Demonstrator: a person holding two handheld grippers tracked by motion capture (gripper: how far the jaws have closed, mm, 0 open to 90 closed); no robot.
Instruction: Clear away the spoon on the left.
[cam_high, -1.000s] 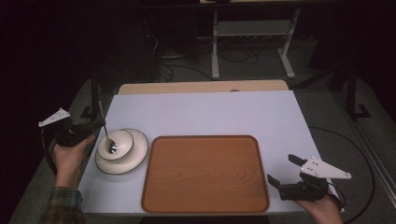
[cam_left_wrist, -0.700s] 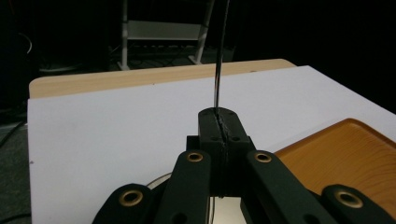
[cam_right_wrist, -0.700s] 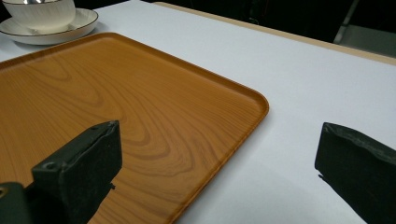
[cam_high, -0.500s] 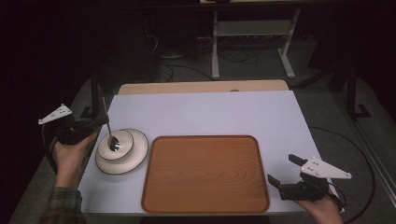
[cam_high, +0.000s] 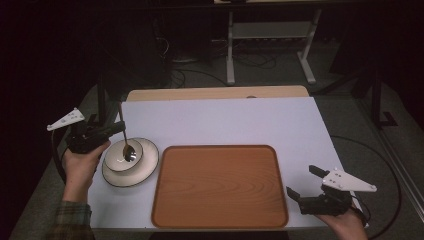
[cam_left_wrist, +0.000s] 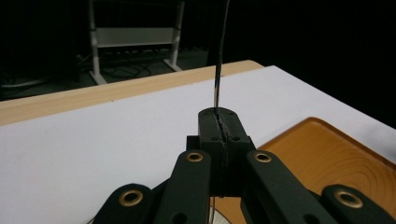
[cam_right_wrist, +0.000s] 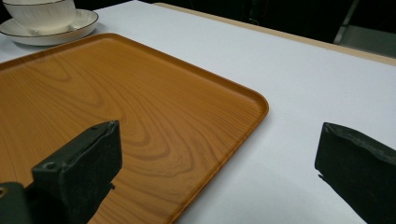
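A white cup (cam_high: 119, 161) sits on a white saucer (cam_high: 135, 176) at the table's left. A metal spoon (cam_high: 124, 136) stands nearly upright with its bowl end down in the cup. My left gripper (cam_high: 118, 128) is shut on the spoon's thin handle (cam_left_wrist: 218, 74), which rises from between the closed jaws. A wooden tray (cam_high: 220, 187) lies in the middle, bare. My right gripper (cam_high: 303, 181) hovers open at the tray's near right corner with nothing between its fingers (cam_right_wrist: 88, 158). The tray (cam_right_wrist: 116, 93) and the cup on its saucer (cam_right_wrist: 42, 14) lie beyond it.
White table surface (cam_high: 225, 120) stretches behind the tray, with a wooden strip (cam_high: 215, 93) along the far edge. Beyond the table stand a metal frame (cam_high: 270, 35) and loose cables on a dark floor. The tray's corner (cam_left_wrist: 327, 154) lies to the right of the left gripper.
My left gripper has moved right and a little up with the spoon, whose bowl end now sits nearer the cup's middle. The right gripper has stayed put.
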